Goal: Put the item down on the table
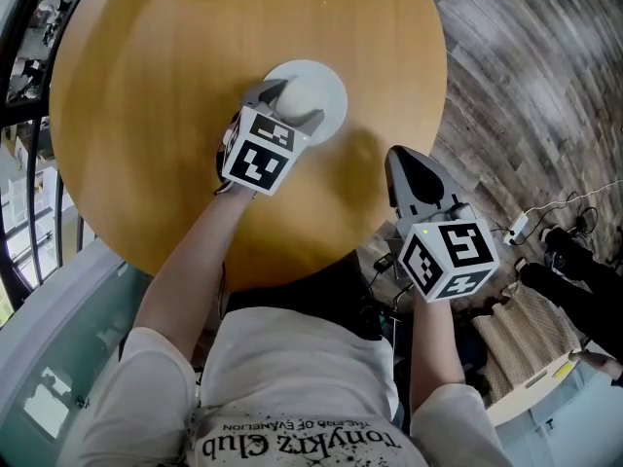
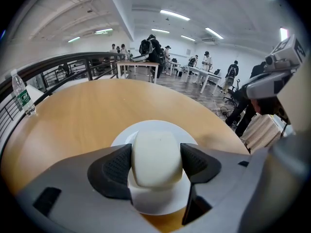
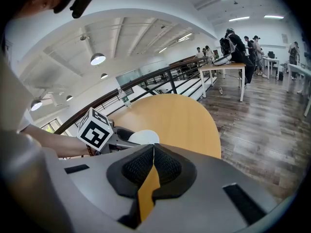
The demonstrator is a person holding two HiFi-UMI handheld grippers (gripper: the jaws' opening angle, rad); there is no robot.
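A cream, rounded bun-like item (image 2: pixel 154 157) sits between the two black pads of my left gripper (image 2: pixel 154 165), which is shut on it. The item hangs just over a white plate (image 2: pixel 146 130) on the round wooden table (image 1: pixel 175 86). In the head view the left gripper (image 1: pixel 295 110) reaches over the plate (image 1: pixel 329 86) near the table's middle. My right gripper (image 1: pixel 409 163) is shut with nothing in it, its pads touching, held at the table's right front edge. The right gripper view shows its closed jaws (image 3: pixel 153 163) and the left gripper's marker cube (image 3: pixel 95 128).
A water bottle (image 2: pixel 20 94) stands at the table's far left edge by a black railing (image 2: pixel 58 64). Wooden floor (image 1: pixel 526 76) lies to the right of the table. Cables and dark gear (image 1: pixel 574 251) lie on the floor at right. People stand at distant tables (image 2: pixel 155 47).
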